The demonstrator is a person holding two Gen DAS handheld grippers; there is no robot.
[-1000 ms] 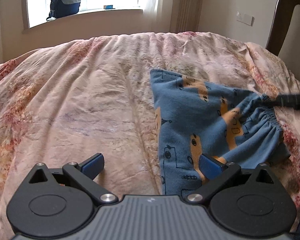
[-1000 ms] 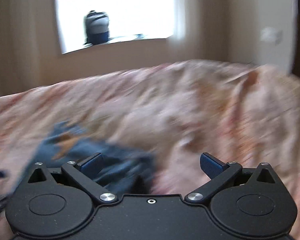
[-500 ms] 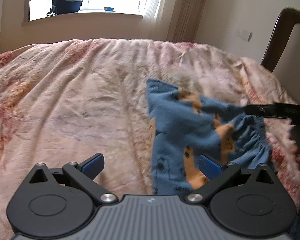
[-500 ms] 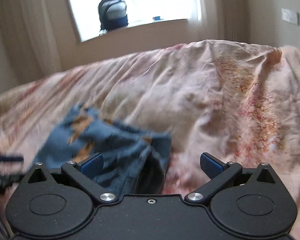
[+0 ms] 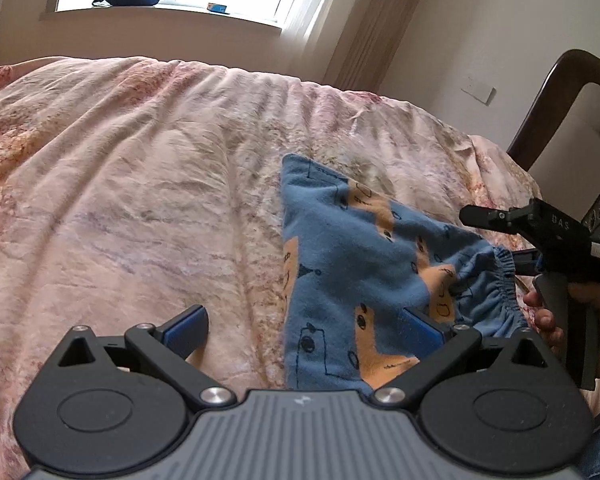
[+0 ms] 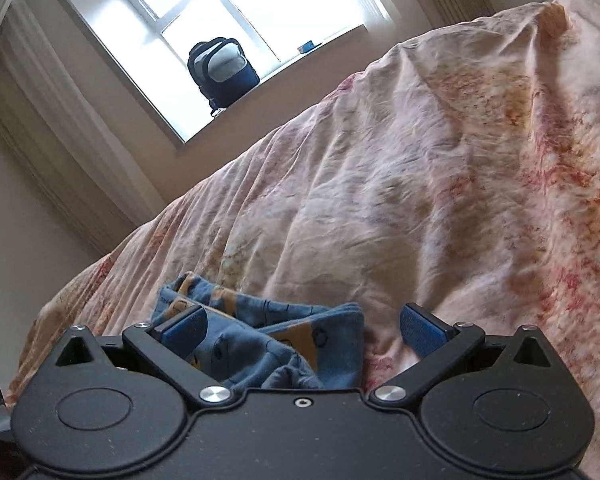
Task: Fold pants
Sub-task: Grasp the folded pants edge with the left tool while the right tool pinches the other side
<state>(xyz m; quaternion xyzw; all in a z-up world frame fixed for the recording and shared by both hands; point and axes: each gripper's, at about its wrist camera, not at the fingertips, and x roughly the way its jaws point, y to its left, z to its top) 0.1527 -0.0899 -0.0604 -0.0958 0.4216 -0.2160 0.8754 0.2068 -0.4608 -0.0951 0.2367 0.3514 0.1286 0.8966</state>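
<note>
Small blue pants [image 5: 352,264] with orange animal prints lie folded on the pink floral bedspread [image 5: 140,200], elastic waistband toward the right. My left gripper [image 5: 304,326] is open, low over the pants' near left edge, its right finger over the cloth. My right gripper [image 6: 302,326] is open, and the bunched pants [image 6: 268,344] lie between its fingers. The right gripper also shows in the left wrist view [image 5: 496,236], its fingers spread around the waistband.
A dark wooden chair back [image 5: 560,92] stands at the bed's right side. A backpack [image 6: 222,70] sits on the window sill beyond the bed. The bedspread stretches left and far of the pants.
The right gripper has moved in and tilted, so that its open fingers now straddle the waistband. The left gripper has moved slightly closer to the pants.
</note>
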